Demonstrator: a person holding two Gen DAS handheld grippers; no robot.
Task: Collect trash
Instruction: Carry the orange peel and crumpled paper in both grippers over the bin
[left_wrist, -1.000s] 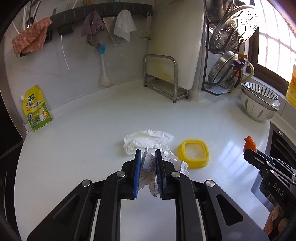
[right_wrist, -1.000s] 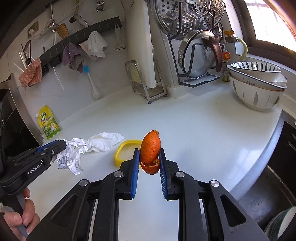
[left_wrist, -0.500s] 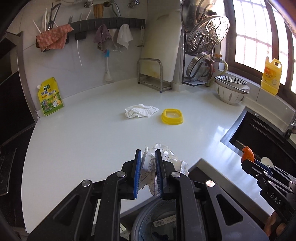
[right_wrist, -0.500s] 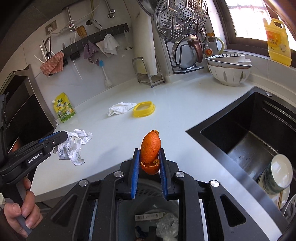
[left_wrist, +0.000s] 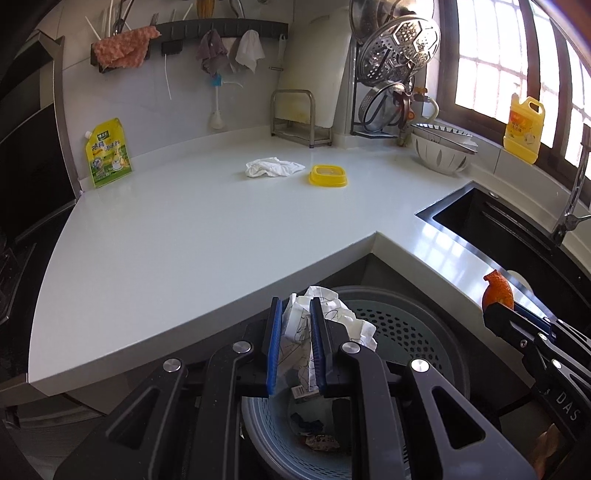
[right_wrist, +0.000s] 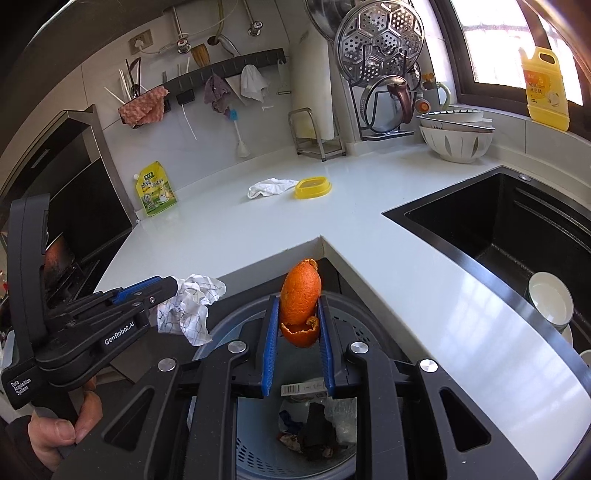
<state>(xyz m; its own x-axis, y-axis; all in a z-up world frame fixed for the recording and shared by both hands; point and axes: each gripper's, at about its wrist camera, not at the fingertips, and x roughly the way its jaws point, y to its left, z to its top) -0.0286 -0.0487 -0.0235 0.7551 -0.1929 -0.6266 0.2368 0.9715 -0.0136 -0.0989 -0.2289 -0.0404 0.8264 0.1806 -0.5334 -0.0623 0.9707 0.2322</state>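
My left gripper (left_wrist: 294, 310) is shut on a crumpled white paper with dark lines (left_wrist: 343, 317), held above the round grey perforated trash bin (left_wrist: 413, 325) below the counter's corner. My right gripper (right_wrist: 297, 314) is shut on an orange peel (right_wrist: 300, 295), also over the trash bin (right_wrist: 347, 321), which holds wrappers and scraps. In the right wrist view the left gripper (right_wrist: 173, 286) with the crumpled paper (right_wrist: 188, 306) sits at the left. In the left wrist view the right gripper (left_wrist: 493, 312) with the orange peel (left_wrist: 498, 291) sits at the right. A white crumpled tissue (left_wrist: 271, 168) lies far back on the counter.
A yellow lid (left_wrist: 328, 175) lies beside the tissue on the white counter (left_wrist: 184, 240). A yellow-green pouch (left_wrist: 107, 153) leans on the back wall. A black sink (right_wrist: 509, 229) with dishes is at the right; bowls (left_wrist: 441, 149), a rack and a yellow bottle (left_wrist: 523, 127) stand behind.
Both grippers have pulled back from the counter's middle, past its edge, and now hang over the trash bin. Each has kept its hold, the left on the paper and the right on the peel.
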